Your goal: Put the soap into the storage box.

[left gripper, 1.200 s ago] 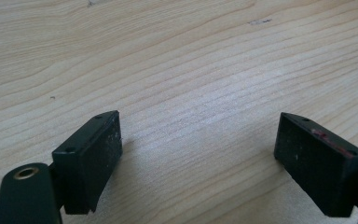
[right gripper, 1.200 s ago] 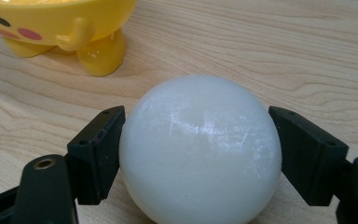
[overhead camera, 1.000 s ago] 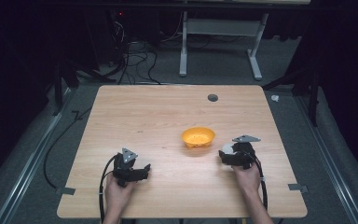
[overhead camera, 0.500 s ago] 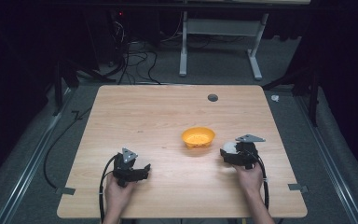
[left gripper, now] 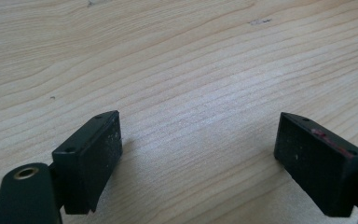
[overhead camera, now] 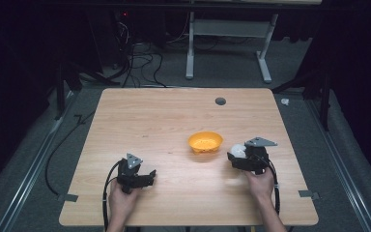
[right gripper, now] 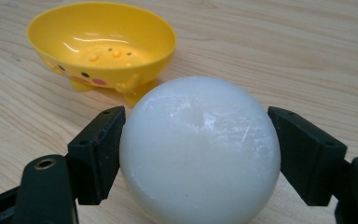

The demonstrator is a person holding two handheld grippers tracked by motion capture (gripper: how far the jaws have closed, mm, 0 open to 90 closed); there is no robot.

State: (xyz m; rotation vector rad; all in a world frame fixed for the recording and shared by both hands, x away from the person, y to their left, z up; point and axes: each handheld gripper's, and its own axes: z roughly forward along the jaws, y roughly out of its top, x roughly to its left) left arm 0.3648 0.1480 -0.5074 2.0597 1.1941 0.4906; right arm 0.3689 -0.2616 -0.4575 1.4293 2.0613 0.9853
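Note:
A white ball (right gripper: 199,149) sits between the two black jaws of my right gripper (right gripper: 198,154), which is shut on it and holds it just above the wood. From above, the ball (overhead camera: 237,150) shows at the tip of the right gripper (overhead camera: 235,155), right of a small yellow bowl (overhead camera: 205,141). The bowl (right gripper: 103,44) is empty, with a face pattern on its side, and stands a short way beyond the ball. My left gripper (overhead camera: 149,175) rests low over the table near the front left; its jaws (left gripper: 198,161) stand wide open over bare wood.
The wooden table (overhead camera: 149,121) has a round cable hole (overhead camera: 220,101) near its far edge. Black cables trail from both grippers toward the front edge. Beyond the table a white desk frame (overhead camera: 227,43) and loose cables lie on the dark floor.
My right gripper has lifted slightly with the white ball in it, and the ball now shows more plainly beside the bowl. The left gripper has stayed put.

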